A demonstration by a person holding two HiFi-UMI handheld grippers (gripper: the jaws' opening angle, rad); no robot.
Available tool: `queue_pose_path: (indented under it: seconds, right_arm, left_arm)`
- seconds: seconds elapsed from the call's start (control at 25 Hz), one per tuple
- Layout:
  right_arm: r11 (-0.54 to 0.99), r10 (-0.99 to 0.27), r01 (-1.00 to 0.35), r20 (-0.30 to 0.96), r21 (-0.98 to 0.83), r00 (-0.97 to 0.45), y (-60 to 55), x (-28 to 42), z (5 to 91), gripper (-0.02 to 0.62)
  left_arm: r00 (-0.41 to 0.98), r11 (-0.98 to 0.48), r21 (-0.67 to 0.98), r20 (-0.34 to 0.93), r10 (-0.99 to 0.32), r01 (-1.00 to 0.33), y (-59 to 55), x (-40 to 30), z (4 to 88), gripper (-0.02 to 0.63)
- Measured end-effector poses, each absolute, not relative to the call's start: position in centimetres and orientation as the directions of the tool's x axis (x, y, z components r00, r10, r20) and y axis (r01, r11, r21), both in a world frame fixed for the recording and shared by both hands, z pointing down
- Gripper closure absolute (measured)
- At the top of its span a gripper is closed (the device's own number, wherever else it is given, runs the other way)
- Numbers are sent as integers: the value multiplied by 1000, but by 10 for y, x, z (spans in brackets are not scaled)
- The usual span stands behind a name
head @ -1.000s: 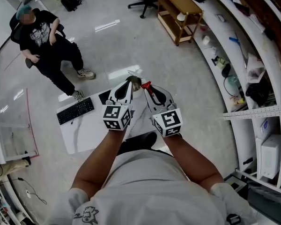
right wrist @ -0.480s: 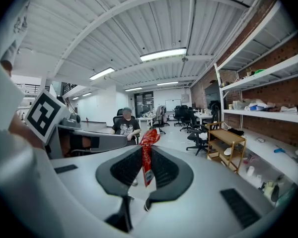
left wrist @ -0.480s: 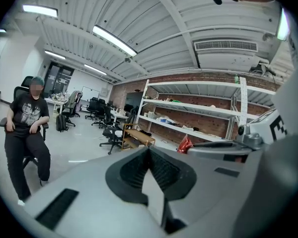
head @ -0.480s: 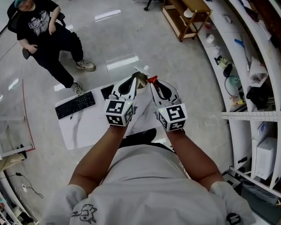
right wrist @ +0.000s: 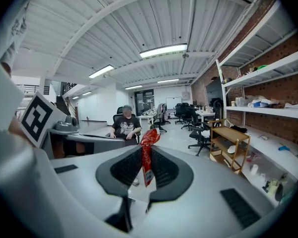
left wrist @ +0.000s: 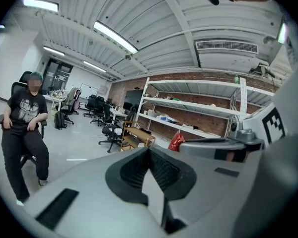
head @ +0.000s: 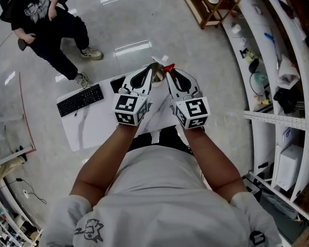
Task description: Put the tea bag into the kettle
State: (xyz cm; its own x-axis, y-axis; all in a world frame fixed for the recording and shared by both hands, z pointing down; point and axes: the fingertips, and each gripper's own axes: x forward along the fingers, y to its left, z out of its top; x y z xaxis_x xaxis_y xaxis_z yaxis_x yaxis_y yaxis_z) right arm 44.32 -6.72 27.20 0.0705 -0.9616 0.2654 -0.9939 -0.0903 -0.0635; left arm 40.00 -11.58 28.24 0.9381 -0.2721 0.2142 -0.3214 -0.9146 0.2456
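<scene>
Nearest to us, the marker cubes (head: 130,109) on the left gripper (left wrist: 149,150) and the right gripper (head: 171,73) carry only black-and-white square patterns, no words. Over the last second we have carried both grippers forward together and a little lower over the white table (head: 98,133), and neither grip has altered. The left jaws are drawn together. In the head view a small tan scrap (head: 155,66) sits at their tips, and we cannot tell whether it is pinched there. The right jaws stand narrow, clamped on the red tea bag (right wrist: 147,162), which rises upright between the pads with its crimped top above them. So the tea bag is still up in the air in our right gripper, and since no kettle appears in any view, we judge the drop-in to be some way off. A pale label low on the packet has print too small for us to read. Beyond lie a black keyboard (head: 80,100), a seated person (head: 46,19) whose dark T-shirt graphic is illegible, and, to our right, long white shelves (head: 257,50) with no readable labels.
</scene>
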Motion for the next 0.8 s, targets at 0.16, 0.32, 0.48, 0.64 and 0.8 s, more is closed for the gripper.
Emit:
queue_pose_path:
  seconds: [0.16, 0.32, 0.48, 0.64, 0.8]
  right_arm:
    - [-32, -957, -997, 291, -77, 8, -74, 450, 290, 537]
    - [28, -948, -995, 313, -100, -58, -79, 455, 311, 537]
    - [73, -935, -990, 338, -118, -110, -83, 465, 333, 537]
    - [109, -923, -986, 356, -125, -147, -87, 475, 353, 537]
    - [137, -910, -981, 375, -135, -178, -88, 476, 372, 537]
  left_arm:
    - [920, -894, 257, 242, -308, -367, -119, 405, 299, 598]
    - [896, -871, 259, 278, -347, -418, -125, 410, 321, 598]
    - [878, -850, 269, 301, -373, -453, -127, 416, 342, 598]
    - [862, -832, 279, 325, -388, -480, -124, 421, 366, 598]
    - [847, -808, 297, 342, -408, -509, -124, 422, 388, 598]
